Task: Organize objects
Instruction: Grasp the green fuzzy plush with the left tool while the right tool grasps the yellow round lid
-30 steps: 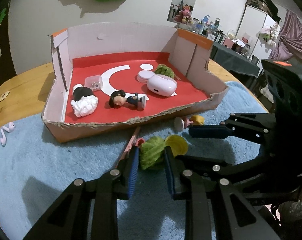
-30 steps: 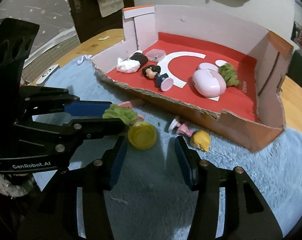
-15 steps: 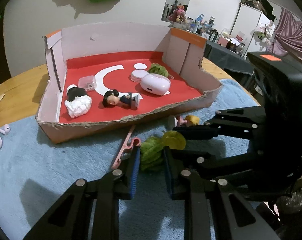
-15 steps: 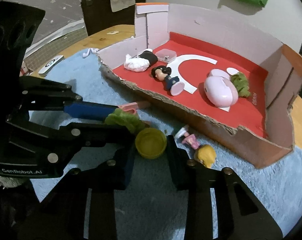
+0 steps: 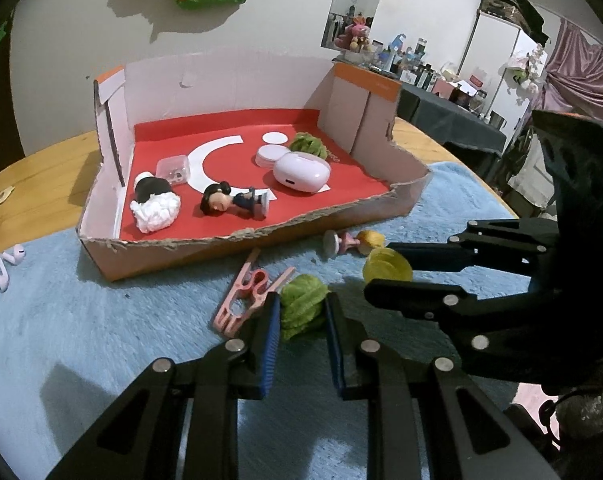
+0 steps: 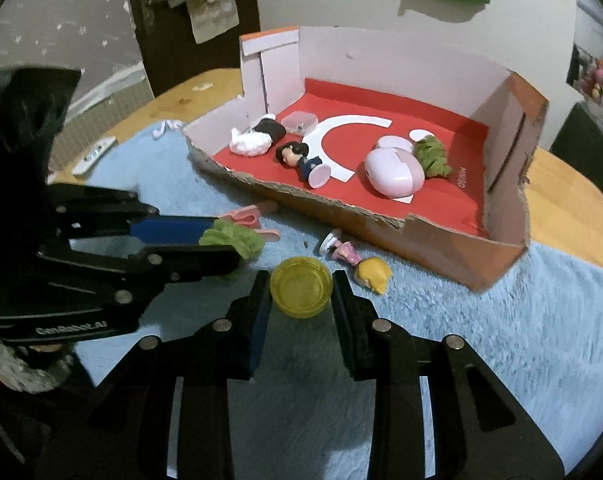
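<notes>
- Several things are already laid in the cardboard box (image 5: 405, 192) on its red floor: a dark-haired doll (image 5: 231, 201), a white-and-black soft toy (image 5: 154, 203), a small clear case (image 5: 173, 167), a pink earbud case (image 5: 301, 172), a white disc (image 5: 270, 155) and a green scrunchie (image 5: 308, 145) at the far right.
- Four things are left outside on the blue mat (image 5: 81, 340), near the box's torn front edge: a second green scrunchie (image 5: 301, 306), a yellow cup (image 6: 300, 286), a blond doll (image 6: 361, 266) and a pink clip (image 5: 247, 294). A pair of earbuds (image 5: 8, 266) lies at the mat's far-left edge.
- The task is judged a little over half done.
- The left claw (image 5: 301, 320) is clenched around the second green scrunchie, pads pressed on both its sides; whether it is lifted off the mat cannot be told.
- The right claw (image 6: 300, 288) is closed on the yellow cup, a pad touching each side of its rim.
- The two claws are held close together, the left one's fingers just beside the cup, so little room is left between them.
- The front wall of the box is low and ragged, and is judged the easy way in; the side and back walls stand taller.
- Open red floor is seen at the box's near right and along its back.
- The wooden worktop (image 5: 33, 184) extends beyond the mat on the left.
</notes>
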